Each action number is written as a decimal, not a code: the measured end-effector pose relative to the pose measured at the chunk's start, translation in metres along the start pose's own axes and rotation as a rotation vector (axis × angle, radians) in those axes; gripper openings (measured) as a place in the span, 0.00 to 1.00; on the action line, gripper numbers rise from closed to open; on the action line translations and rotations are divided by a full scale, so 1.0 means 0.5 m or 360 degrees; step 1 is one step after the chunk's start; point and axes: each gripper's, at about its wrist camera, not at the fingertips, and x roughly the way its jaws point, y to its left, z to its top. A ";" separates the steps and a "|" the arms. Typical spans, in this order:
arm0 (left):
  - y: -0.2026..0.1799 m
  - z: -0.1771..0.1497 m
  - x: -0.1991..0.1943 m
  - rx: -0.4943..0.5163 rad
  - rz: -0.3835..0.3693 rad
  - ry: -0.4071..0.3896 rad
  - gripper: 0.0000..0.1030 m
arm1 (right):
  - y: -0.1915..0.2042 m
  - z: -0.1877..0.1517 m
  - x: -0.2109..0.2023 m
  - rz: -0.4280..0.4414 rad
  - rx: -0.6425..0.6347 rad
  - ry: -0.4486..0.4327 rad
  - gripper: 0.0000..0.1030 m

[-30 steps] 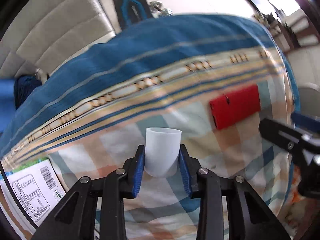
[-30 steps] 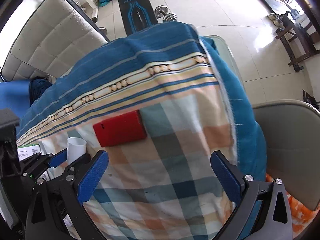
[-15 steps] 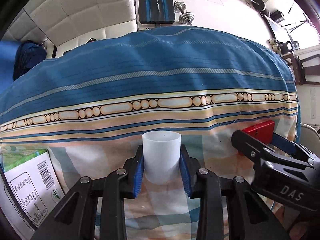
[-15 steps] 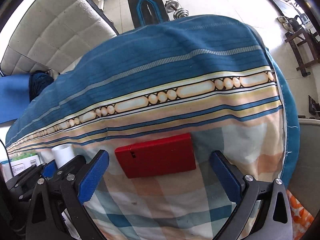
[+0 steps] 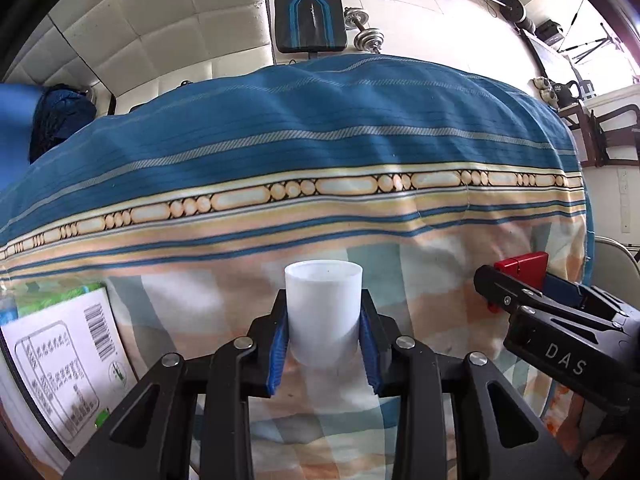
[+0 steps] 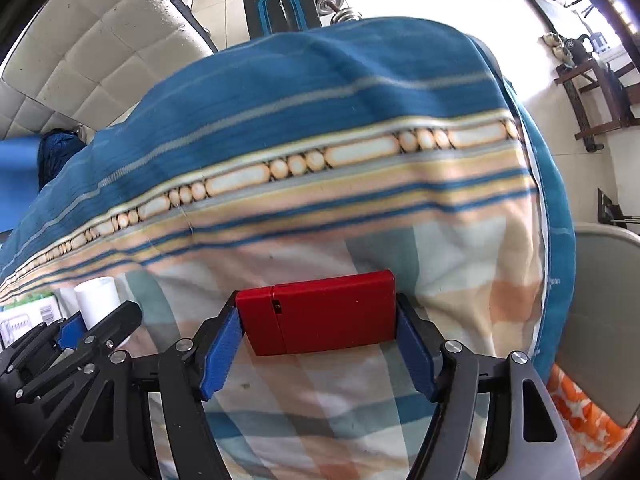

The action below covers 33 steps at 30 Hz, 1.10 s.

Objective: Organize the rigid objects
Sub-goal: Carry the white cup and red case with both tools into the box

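Note:
A white plastic cup [image 5: 323, 300] stands upright between the blue pads of my left gripper [image 5: 323, 314], which is shut on its lower half above the checked tablecloth [image 5: 420, 272]. A flat red box [image 6: 320, 316] lies on the cloth between the pads of my right gripper [image 6: 318, 322]. Its jaws are closing, and the pads touch both short ends of the box. In the right wrist view the cup [image 6: 98, 296] and left gripper show at the lower left. In the left wrist view only a corner of the red box [image 5: 524, 262] shows behind the right gripper's fingers.
A white carton with a barcode [image 5: 60, 360] lies at the left edge of the cloth. A grey chair [image 6: 600, 320] stands just past the table's right edge. Beyond the table are a cream padded sofa [image 5: 160, 20], a weight bench [image 5: 308, 4] and dumbbells.
The right gripper came down over the red box and its wide-open jaws closed onto the box's ends. The left gripper, still holding the cup, shifted a little across the cloth.

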 end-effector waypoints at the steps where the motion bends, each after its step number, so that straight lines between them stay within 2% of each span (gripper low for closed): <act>1: 0.002 -0.009 -0.007 -0.0005 -0.0002 -0.0003 0.28 | -0.003 -0.006 -0.002 0.0018 0.0010 0.0002 0.71; 11: -0.002 -0.096 -0.101 -0.0024 -0.0092 -0.0100 0.28 | 0.001 -0.105 -0.057 0.0122 0.0048 -0.0026 0.71; 17: 0.011 -0.169 -0.205 0.0019 -0.0140 -0.0212 0.28 | 0.046 -0.195 -0.129 0.0173 0.0012 -0.0085 0.71; 18: 0.019 -0.182 -0.222 0.0020 -0.0147 -0.0234 0.28 | 0.034 -0.221 -0.150 0.0187 0.0008 -0.0097 0.71; 22: 0.081 -0.235 -0.309 0.0000 -0.0171 -0.0324 0.28 | 0.068 -0.294 -0.221 0.0267 -0.0036 -0.0152 0.71; 25: 0.154 -0.288 -0.377 -0.0037 -0.0156 -0.0393 0.28 | 0.128 -0.338 -0.263 0.0321 -0.0089 -0.0194 0.71; 29: 0.276 -0.353 -0.437 -0.0109 -0.0107 -0.0436 0.28 | 0.241 -0.427 -0.320 0.0408 -0.0210 -0.0218 0.71; 33: 0.402 -0.400 -0.443 -0.0205 -0.0043 -0.0415 0.28 | 0.367 -0.481 -0.322 0.0475 -0.0318 -0.0196 0.71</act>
